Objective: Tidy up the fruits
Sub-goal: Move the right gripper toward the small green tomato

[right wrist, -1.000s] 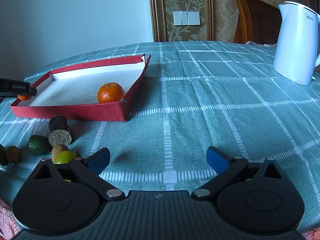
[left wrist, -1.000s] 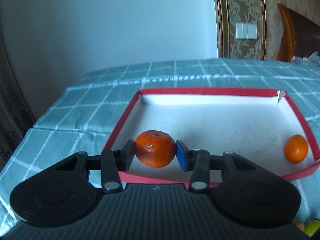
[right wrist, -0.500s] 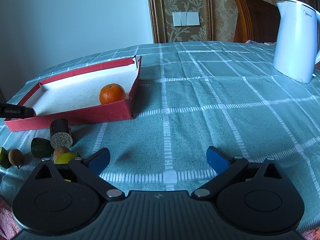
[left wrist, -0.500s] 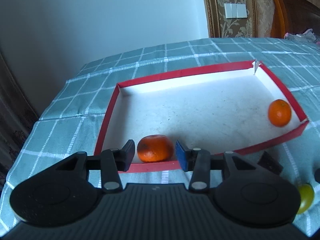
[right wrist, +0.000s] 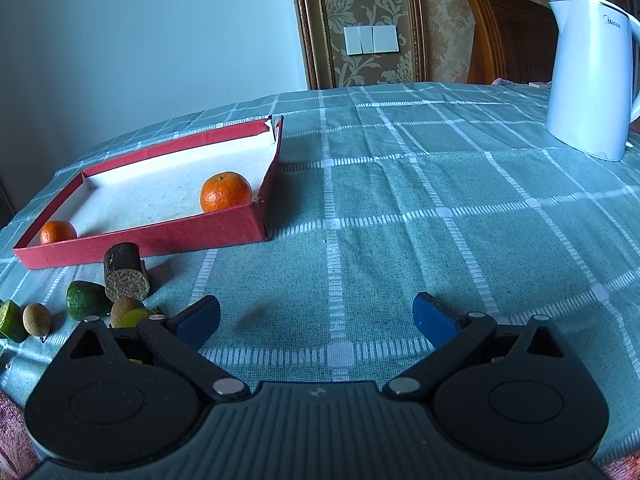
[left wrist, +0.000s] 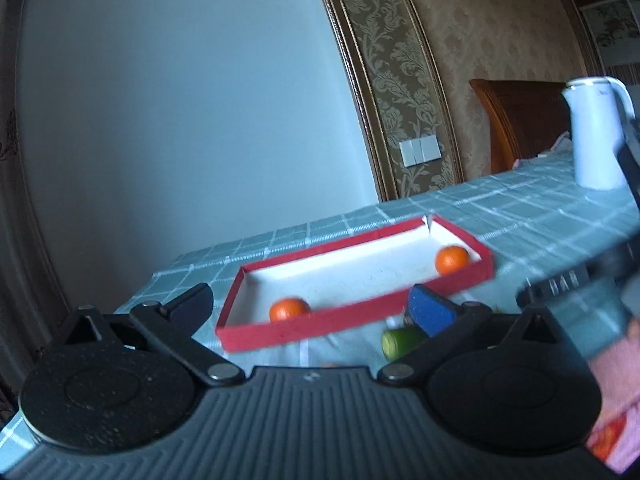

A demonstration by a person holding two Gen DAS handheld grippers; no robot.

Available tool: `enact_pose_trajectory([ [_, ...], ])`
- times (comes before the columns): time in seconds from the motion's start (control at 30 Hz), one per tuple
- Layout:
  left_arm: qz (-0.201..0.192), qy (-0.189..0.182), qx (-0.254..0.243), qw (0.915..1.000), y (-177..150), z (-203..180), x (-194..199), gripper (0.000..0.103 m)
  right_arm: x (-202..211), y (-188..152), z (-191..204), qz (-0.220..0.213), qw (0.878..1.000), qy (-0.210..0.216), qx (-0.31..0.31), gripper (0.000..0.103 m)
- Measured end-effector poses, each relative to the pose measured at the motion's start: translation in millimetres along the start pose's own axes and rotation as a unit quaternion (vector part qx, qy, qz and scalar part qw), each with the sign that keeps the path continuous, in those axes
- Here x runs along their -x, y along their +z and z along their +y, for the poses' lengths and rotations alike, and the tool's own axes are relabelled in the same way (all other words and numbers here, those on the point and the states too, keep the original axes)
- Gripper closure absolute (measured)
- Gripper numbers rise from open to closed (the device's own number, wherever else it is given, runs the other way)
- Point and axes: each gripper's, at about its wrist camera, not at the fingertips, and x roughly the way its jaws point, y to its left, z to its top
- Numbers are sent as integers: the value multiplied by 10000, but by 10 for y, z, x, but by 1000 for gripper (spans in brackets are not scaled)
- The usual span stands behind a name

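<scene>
A red tray (right wrist: 140,240) with a white floor lies on the checked cloth and holds two mandarins: one (right wrist: 58,232) at its near left corner, one (right wrist: 225,192) at its near right corner. In the left wrist view the same tray (left wrist: 320,322) sits beyond my left gripper (left wrist: 316,306), whose jaws are opening wide with nothing between them; the near mandarin (left wrist: 289,309) rests inside the tray. My right gripper (right wrist: 316,316) hovers open over bare cloth. Loose fruits lie in front of the tray: a green one (right wrist: 86,300), a brown one (right wrist: 37,319), a cut cylinder (right wrist: 126,272).
A white kettle (right wrist: 592,80) stands at the far right of the table. A wooden chair back (right wrist: 500,36) is behind it. In the left wrist view the other gripper's black body (left wrist: 592,280) and a hand (left wrist: 616,392) fill the right edge.
My left gripper let go of the mandarin, left it in the tray's near corner, pulled back from the tray and opened wide. The right gripper stayed put.
</scene>
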Motion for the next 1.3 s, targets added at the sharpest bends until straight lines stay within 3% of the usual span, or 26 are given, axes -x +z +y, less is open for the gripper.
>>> enact_pose_trajectory([
  [0.17, 454, -20, 411, 9981, -286, 26, -40, 0, 1, 0, 1, -5, 10000, 10, -9, 0],
  [0.3, 557, 80, 628, 9964, -407, 81, -90, 0, 4, -1, 0, -11, 10000, 22, -26, 0],
  [0.43, 470, 54, 793, 9957, -430, 153, -69, 0, 27, -8, -33, -77, 9998, 115, -126, 0],
  [0.77, 921, -14, 1307, 9871, -480, 313, -181, 0, 230, -53, -69, -723, 9959, 511, -163, 0],
  [0.9, 1167, 147, 1211, 9857, -460, 282, -243, 0, 243, -43, -54, -746, 9956, 553, -92, 0],
  [1.0, 1124, 125, 1210, 9862, -471, 284, -231, 0, 243, -42, -51, -757, 9955, 566, -66, 0],
  [1.13, 1029, 179, 1521, 9828, -503, 356, -196, 0, 219, -39, -54, -691, 9959, 587, -67, 0],
  [1.3, 1281, 238, 1773, 9755, -496, 427, -265, 0, 213, -42, -92, -682, 9956, 611, -190, 0],
])
